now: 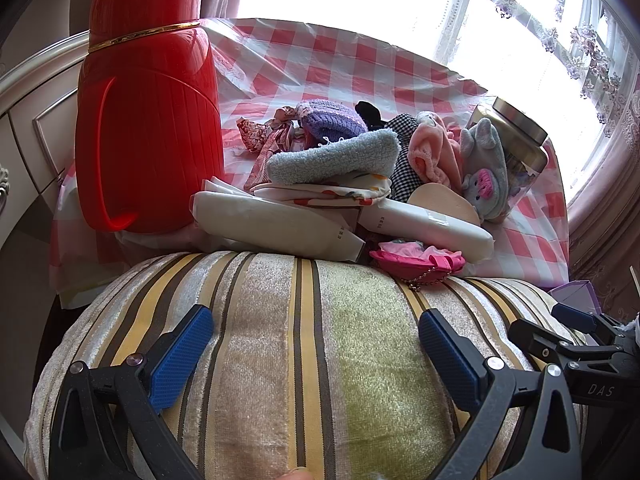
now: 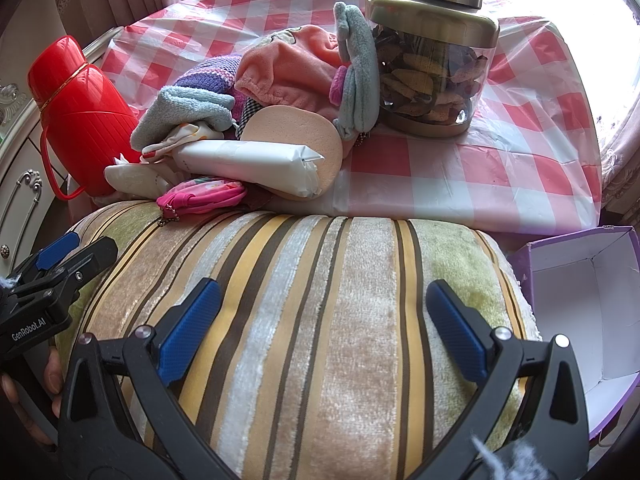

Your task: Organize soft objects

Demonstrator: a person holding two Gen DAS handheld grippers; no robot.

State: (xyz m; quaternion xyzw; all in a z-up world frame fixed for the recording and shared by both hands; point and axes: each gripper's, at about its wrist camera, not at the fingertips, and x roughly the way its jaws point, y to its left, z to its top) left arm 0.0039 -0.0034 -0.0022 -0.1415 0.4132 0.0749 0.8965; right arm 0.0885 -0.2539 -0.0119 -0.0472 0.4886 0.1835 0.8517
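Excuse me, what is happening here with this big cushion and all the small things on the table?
A person holds two grippers, both open, over a striped velvet cushion; the left gripper and right gripper each straddle it without clamping. Behind it, on the red checked tablecloth, soft items lie piled: a light blue towel, a pink plush cloth. An open purple box stands to the right.

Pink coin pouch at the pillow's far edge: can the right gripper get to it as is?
Probably yes. The right gripper is open over the striped pillow; the pink pouch lies ahead-left, top exposed, though the white tube crowds it behind.
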